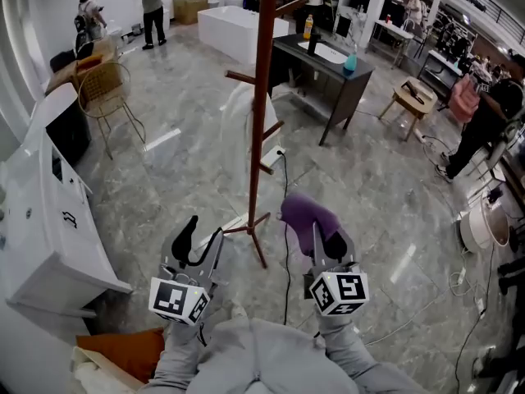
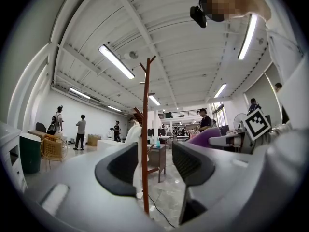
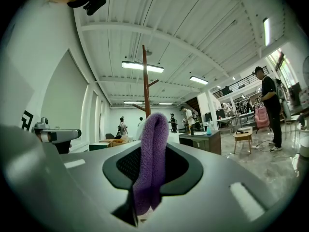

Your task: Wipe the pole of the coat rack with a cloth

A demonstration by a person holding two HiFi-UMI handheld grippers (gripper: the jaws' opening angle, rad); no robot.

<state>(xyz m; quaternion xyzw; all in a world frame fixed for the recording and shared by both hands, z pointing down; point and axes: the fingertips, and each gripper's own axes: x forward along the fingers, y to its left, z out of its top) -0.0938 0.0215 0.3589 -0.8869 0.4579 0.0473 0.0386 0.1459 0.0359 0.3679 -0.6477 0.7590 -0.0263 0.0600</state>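
Note:
The coat rack's brown wooden pole [image 1: 261, 97] rises from the marble floor straight ahead, with short pegs on its sides and feet at its base. My right gripper [image 1: 321, 238] is shut on a purple cloth [image 1: 308, 213], which bulges up between its jaws just right of the pole's foot; the cloth [image 3: 150, 153] stands folded in the right gripper view, with the pole [image 3: 145, 81] behind it. My left gripper [image 1: 199, 238] is open and holds nothing, left of the base. Between its jaws in the left gripper view, the pole [image 2: 145, 139] shows some way off.
A white garment [image 1: 243, 117] hangs on the rack. A dark desk [image 1: 328, 76] with bottles stands behind it, a white cabinet [image 1: 57, 220] at the left, a wire chair [image 1: 111, 97] beyond. A black cable [image 1: 286, 245] runs over the floor by the rack's base. Several people stand far off.

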